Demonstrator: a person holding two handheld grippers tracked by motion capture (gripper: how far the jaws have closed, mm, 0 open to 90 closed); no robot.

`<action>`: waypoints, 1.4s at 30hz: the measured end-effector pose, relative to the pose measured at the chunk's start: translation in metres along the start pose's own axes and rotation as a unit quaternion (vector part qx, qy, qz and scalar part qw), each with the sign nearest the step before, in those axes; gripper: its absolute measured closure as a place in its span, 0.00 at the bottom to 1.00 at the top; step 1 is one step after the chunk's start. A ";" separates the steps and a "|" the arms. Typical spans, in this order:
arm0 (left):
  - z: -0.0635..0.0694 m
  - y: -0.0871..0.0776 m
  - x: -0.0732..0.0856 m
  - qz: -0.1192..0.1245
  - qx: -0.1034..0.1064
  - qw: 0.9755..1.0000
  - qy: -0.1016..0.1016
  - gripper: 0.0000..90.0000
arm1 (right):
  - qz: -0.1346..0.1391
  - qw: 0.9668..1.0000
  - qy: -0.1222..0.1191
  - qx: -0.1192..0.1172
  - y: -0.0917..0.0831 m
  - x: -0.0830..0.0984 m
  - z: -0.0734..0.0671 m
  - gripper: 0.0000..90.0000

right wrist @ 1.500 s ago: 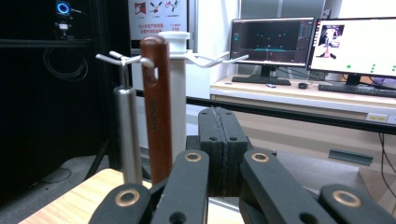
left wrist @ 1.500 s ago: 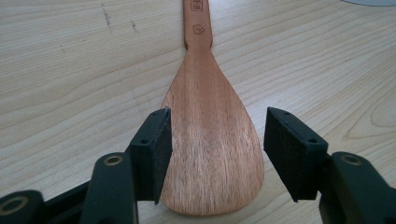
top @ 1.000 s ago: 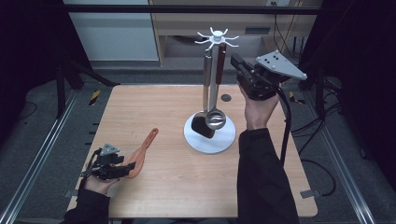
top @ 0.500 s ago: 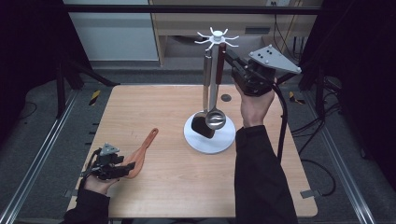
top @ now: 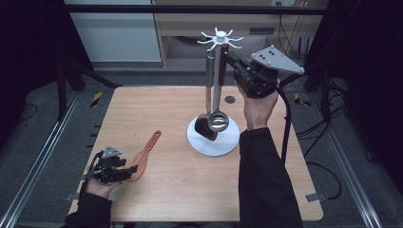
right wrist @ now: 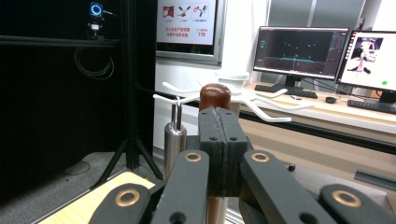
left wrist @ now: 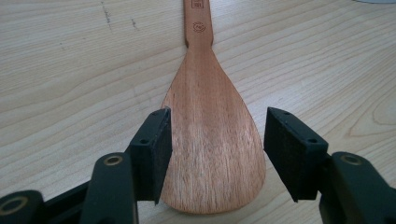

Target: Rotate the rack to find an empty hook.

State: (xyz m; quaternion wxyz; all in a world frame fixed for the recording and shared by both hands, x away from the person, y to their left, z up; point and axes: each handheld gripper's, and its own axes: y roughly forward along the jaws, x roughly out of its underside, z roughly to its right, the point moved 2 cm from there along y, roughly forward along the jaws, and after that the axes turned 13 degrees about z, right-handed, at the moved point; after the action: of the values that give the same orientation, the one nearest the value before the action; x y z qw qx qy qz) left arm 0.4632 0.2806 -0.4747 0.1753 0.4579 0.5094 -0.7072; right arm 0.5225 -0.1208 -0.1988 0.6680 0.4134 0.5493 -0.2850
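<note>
- The white utensil stand (top: 213,140) sits on the table (top: 166,194) right of centre, with a round base, an upright pole and hook arms at the top (top: 219,38).
- On it hang a steel ladle (top: 218,121), bowl low over the base, and a dark-headed utensil with a brown wooden handle (top: 222,66) just beside it.
- Your right gripper (top: 234,61) is raised at the top of the stand. Its jaws are pressed together in the right gripper view, with the rounded brown handle end (right wrist: 215,96) rising just behind them; whether they pinch it, you cannot tell from these pictures.
- The ladle's steel handle (right wrist: 174,140) hangs from a white hook just left of those jaws.
- Your left gripper (top: 127,170) rests low at the table's near left corner, jaws spread wide on either side of the wooden spatula (left wrist: 212,140), which lies flat on the table.
- The left pad (left wrist: 156,144) sits at the blade's edge; the right pad (left wrist: 289,144) stands apart from it.
- The spatula's handle (top: 151,141) points toward the stand.
- A small dark disc (top: 230,99) lies on the table behind the stand.
</note>
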 end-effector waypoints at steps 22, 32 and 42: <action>0.000 0.000 0.000 -0.001 0.001 1.000 0.000 0.46 | -0.003 1.000 -0.003 -0.010 0.005 0.001 -0.010 1.00; 0.000 0.000 0.000 0.001 -0.001 1.000 -0.001 0.46 | 0.006 1.000 0.001 0.029 -0.012 -0.003 0.016 1.00; -0.001 0.000 0.000 0.000 -0.001 1.000 -0.001 0.46 | -0.004 0.999 0.003 0.038 -0.005 0.004 0.026 1.00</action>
State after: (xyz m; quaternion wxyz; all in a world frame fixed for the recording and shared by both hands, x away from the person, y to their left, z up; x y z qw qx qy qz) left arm 0.4638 0.2814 -0.4753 0.1758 0.4571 0.5098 -0.7072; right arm 0.5322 -0.1450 -0.2024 0.6489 0.4371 0.5415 -0.3077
